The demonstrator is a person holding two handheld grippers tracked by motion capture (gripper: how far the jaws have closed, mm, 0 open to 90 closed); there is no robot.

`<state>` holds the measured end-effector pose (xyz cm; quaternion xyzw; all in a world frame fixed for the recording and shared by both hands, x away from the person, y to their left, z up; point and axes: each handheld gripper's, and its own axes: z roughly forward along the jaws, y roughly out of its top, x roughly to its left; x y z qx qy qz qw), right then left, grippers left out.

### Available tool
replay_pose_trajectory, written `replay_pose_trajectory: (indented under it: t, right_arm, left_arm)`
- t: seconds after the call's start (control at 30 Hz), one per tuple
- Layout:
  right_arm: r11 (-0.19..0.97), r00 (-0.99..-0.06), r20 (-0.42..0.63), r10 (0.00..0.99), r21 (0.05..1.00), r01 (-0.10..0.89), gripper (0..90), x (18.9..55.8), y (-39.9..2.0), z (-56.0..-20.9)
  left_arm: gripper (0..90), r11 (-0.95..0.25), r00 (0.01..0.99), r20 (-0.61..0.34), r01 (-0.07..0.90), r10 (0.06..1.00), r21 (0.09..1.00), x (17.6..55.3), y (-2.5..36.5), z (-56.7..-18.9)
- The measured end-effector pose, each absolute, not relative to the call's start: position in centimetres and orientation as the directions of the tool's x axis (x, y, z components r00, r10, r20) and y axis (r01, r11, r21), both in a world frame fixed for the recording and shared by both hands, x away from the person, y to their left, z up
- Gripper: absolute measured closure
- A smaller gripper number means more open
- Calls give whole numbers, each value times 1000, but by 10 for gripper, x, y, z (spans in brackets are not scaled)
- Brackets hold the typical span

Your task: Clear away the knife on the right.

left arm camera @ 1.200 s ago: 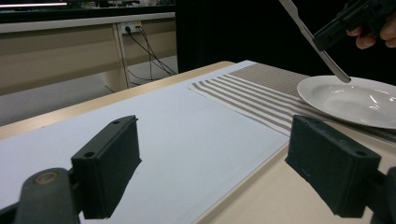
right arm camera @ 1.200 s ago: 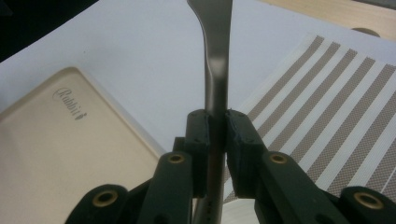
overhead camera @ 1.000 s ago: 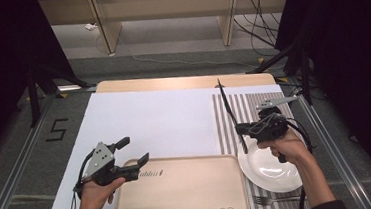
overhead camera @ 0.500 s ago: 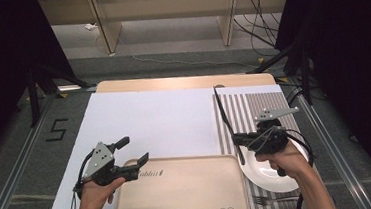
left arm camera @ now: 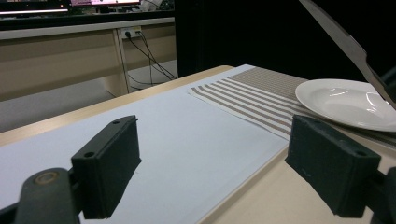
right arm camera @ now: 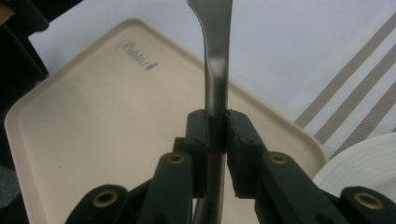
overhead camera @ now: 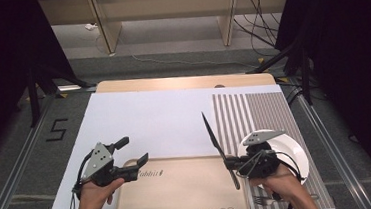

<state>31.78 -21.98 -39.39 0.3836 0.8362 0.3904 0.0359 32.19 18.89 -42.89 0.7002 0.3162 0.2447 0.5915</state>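
Moving leftward off the plate (overhead camera: 285, 149) since the earlier frames, the right gripper (overhead camera: 236, 164) is now hanging over the striped mat's (overhead camera: 254, 110) inner edge w/ jaws pinching a knife (overhead camera: 215, 142) by its handle, blade pointing up and away from the person, while the left gripper (overhead camera: 134, 153) is sitting where it was at the tray's (overhead camera: 180, 195) far-left corner, jaws spread, nothing betw. them. Knife is probably being carried toward the tray, tho the exact drop spot is hard to call; a fork (overhead camera: 261, 199) is lying on the mat just beside the right hand.
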Motion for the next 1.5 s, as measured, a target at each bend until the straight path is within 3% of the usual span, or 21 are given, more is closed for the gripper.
replay_pose_trajectory:
  t: [1.5]
  right_arm:
    - [612, -765, 169, 621, 506, 609, 803, 266, -177, -436]
  left_arm:
    - [164, -113, 678, -22, 154, 735, 982, 318, 191, -428]
